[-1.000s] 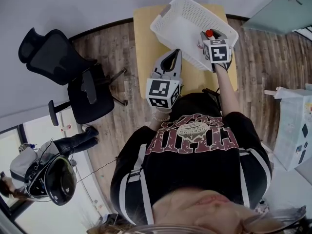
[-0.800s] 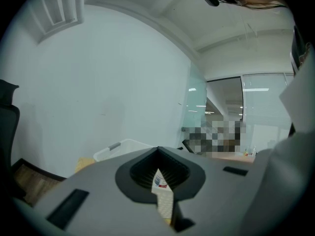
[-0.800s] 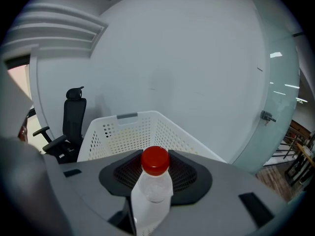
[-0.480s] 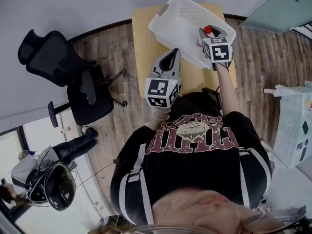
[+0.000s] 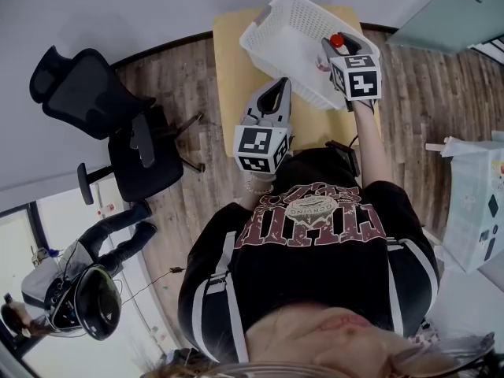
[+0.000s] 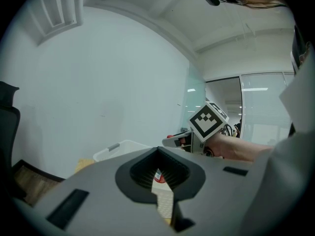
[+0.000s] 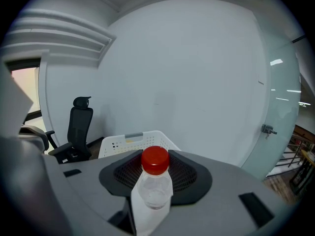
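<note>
My right gripper [image 5: 334, 51] is shut on a clear plastic bottle [image 7: 154, 193] with a red cap [image 7: 155, 160], held upright over the near right corner of a white perforated basket [image 5: 293, 24]. The basket stands on a small yellow table [image 5: 234, 69]. My left gripper [image 5: 278, 86] hovers over the table's near edge, just left of the basket, jaws together with nothing seen between them. In the left gripper view the jaws [image 6: 159, 175] leave only a thin slit, and the right gripper's marker cube [image 6: 207, 121] shows beyond them, above the basket [image 6: 118, 148].
A black office chair [image 5: 106, 120] stands on the wooden floor left of the table. A person with a dark helmet [image 5: 79, 290] is at the lower left. A white box [image 5: 476, 211] stands at the right, a glass door [image 5: 453, 14] at the upper right.
My right gripper has lifted the bottle a little, up and to the right, and now shows in the left gripper view. The left gripper stays put. The person at lower left shifted.
</note>
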Motion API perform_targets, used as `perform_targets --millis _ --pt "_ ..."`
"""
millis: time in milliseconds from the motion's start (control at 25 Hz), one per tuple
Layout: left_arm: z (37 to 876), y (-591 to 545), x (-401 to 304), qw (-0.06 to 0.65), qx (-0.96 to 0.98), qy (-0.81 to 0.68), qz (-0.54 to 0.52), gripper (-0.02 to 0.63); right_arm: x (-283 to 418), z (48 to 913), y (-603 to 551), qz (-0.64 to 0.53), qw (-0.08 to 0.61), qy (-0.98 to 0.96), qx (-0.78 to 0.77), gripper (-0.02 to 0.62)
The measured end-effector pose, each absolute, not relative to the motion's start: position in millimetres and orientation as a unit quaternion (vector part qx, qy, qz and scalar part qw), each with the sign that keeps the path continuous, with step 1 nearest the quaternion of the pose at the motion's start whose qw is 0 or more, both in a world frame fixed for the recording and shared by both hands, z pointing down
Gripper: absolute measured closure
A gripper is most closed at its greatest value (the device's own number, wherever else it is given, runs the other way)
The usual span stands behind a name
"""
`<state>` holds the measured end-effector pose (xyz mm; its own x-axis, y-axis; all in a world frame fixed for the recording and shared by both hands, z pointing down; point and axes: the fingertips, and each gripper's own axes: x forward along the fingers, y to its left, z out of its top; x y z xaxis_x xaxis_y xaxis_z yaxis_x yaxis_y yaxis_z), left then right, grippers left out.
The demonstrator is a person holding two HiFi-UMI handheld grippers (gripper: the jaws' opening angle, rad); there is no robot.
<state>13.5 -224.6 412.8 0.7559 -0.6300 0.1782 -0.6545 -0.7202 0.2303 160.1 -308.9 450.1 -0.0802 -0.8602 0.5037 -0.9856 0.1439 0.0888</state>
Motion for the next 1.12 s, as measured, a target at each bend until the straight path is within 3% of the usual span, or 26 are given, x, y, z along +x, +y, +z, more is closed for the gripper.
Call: perform_targets --millis 1120 --pt "411.6 -216.2 -3.4 0.142 0.92 -0.364 0.033 0.559 118.4 348.5 -285.9 0.071 0.167 -0.779 0.6 0.426"
